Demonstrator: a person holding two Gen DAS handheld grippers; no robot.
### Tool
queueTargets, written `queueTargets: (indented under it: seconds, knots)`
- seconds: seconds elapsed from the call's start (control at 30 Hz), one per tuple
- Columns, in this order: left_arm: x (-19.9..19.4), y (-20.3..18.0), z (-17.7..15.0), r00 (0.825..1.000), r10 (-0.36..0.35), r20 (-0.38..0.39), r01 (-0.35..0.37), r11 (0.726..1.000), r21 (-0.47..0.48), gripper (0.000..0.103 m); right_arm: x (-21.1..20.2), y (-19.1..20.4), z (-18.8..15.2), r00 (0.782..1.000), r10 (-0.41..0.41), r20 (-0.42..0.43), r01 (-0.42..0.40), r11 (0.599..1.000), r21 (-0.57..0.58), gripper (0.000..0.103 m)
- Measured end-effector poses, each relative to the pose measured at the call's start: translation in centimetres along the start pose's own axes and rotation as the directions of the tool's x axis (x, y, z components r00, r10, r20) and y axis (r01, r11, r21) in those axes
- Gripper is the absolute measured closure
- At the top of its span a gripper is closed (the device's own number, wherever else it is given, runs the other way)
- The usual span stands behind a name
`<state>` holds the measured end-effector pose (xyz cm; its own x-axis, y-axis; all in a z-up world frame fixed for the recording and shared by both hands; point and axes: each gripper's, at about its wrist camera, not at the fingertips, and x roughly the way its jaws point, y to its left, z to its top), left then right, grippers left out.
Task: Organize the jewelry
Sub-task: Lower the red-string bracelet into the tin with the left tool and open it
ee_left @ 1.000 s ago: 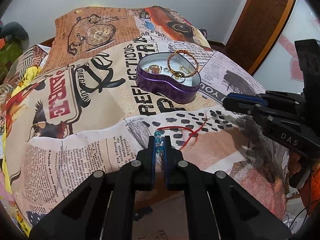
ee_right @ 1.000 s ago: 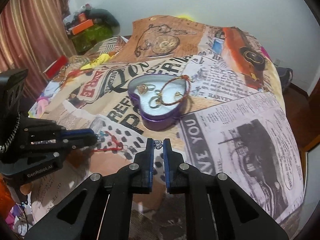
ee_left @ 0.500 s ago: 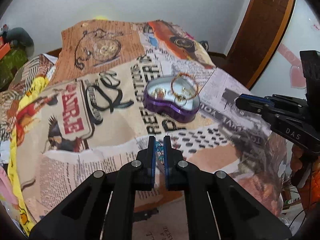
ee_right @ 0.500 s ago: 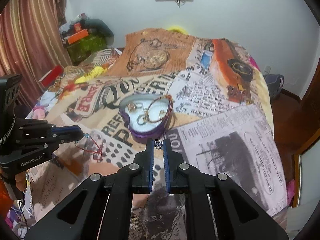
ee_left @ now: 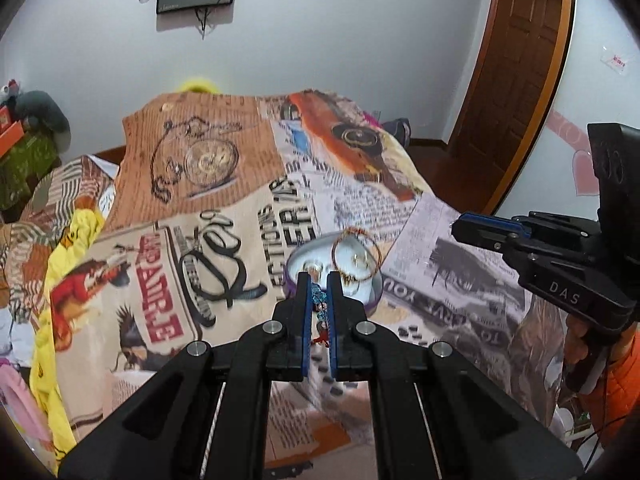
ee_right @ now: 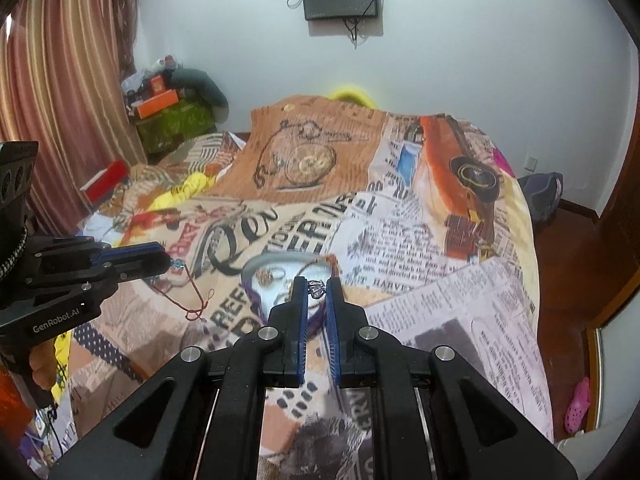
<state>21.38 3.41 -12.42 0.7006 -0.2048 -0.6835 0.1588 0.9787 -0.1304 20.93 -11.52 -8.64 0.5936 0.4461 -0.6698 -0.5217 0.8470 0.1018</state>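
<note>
Left wrist view: left gripper (ee_left: pixel 319 280) is clenched on the beaded red-cord bracelet (ee_left: pixel 319 305), now lifted clear of the bedspread (ee_left: pixel 240 264) where it trailed a second ago. The heart-shaped tin (ee_left: pixel 291 280) sits just beyond the fingertips.

Right wrist view: right gripper (ee_right: pixel 317 286) is clenched on a small silver ring (ee_right: pixel 316 289), raised and held before the tin. Both pieces are judged ready for dropping in.
</note>
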Motion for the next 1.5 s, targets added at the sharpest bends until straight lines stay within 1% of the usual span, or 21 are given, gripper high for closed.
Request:
queueTargets:
  seconds: [0.3,0.63,0.83,1.13,1.3,1.5]
  knots:
    - [1.1,-0.3,2.6,0.999,-0.010,0.042,0.010,1.000,0.009,0.098,1.0,-0.1,1.7,0.999,0.013,0.039,-0.013,1.000,0.005,0.095]
    - [4.4,-0.2,3.6,0.999,-0.034,0.027,0.034,0.999,0.006,0.098,3.4,-0.3,2.2,0.998,0.047,0.030,-0.047,0.999,0.015,0.095]
    - [6.7,0.1,3.5,0.999,-0.053,-0.004,0.053,0.999,-0.008,0.098,5.2,-0.4,2.3,0.998,0.067,0.006,-0.067,0.998,0.019,0.095]
    - [9.7,0.3,2.3,0.995,-0.077,-0.066,0.076,0.997,-0.010,0.098,7.4,-0.7,1.8,0.995,0.087,-0.044,-0.086,0.996,0.025,0.095]
    - [10.8,0.6,1.8,0.992,-0.085,-0.095,0.084,0.996,-0.016,0.098,8.7,-0.5,1.5,0.992,0.090,-0.085,-0.089,0.996,0.018,0.095]
    - [11.2,0.8,1.5,0.991,-0.084,-0.107,0.082,0.996,-0.019,0.098,10.2,-0.6,1.1,0.987,0.099,-0.130,-0.096,0.995,0.025,0.095]
